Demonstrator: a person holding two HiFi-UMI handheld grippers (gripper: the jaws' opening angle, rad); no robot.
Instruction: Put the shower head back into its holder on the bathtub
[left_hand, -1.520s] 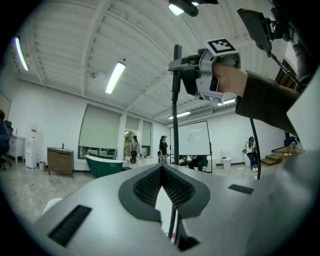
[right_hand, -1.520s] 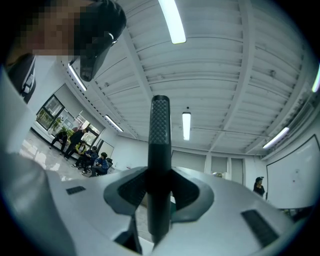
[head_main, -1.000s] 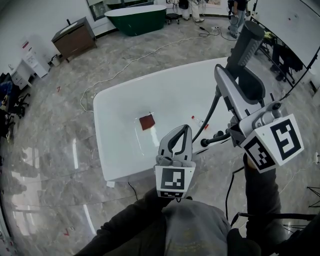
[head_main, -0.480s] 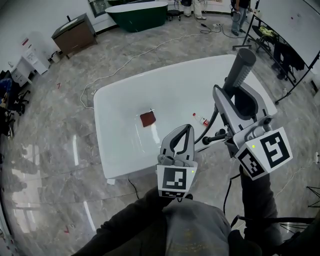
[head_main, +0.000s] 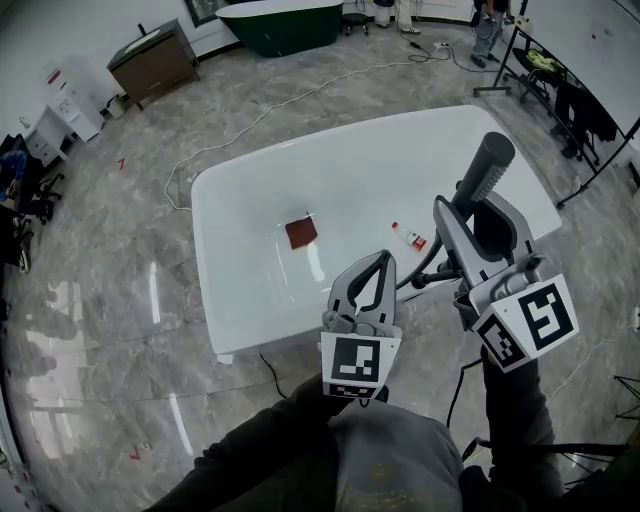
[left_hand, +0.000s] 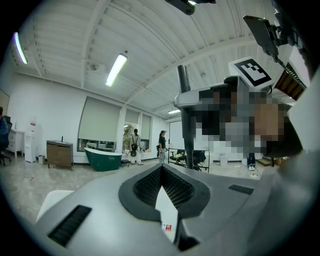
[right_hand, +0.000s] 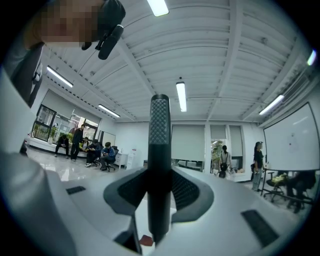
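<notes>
big white bathtub (head_main: 240, 190) below, right gripper (head_main: 470, 208) over its right side, jaws pinching the dark shower head (head_main: 487, 165) upright, left gripper (head_main: 374, 258) just beside, jaws pressed together on nothing, little red square (head_main: 301, 232) inside the tub

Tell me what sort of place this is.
Probably a big indoor test hall, not a home bathroom: a white bathtub stands alone on an open stone floor, with a green bathtub farther off and a whiteboard.
</notes>
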